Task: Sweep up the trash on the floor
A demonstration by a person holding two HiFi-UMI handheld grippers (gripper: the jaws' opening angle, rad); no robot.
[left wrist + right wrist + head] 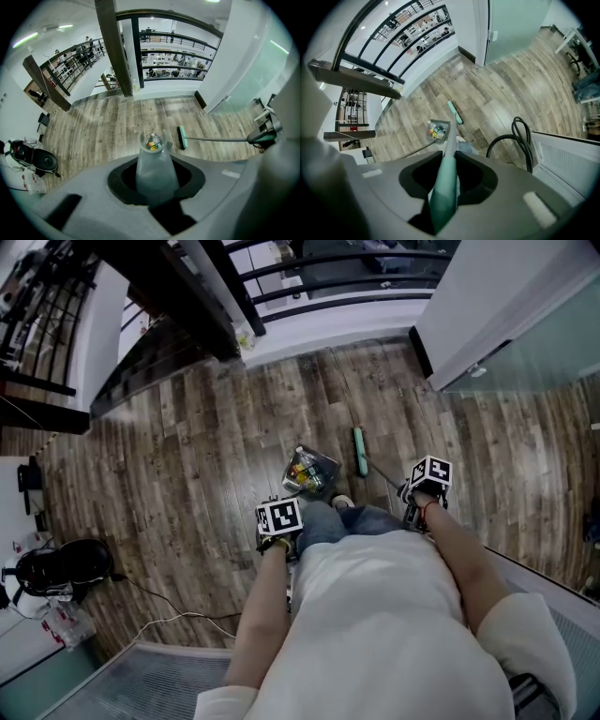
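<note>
trash (300,474) first: colourful wrappers and what looks like a small bottle, all piled in the dustpan (325,461). no loose bits on the floor (187,456) that i can spot. nearest in, left gripper (156,180) is clamped on the dustpan handle (154,161), grey and upright, w/ the pan sitting on the boards straight ahead of it. right gripper (446,187) is closed round the broom handle (450,150), teal, slanting fwd and down to the broom head (360,451). key bit: that head lies just right of the pan, near but not touching, its long axis running away from the person, approx parallel w/ the pan's side. so any last push goes leftward into the pan, imo, and the right side does it. beyond: railing (337,287), glass wall (534,343).
</note>
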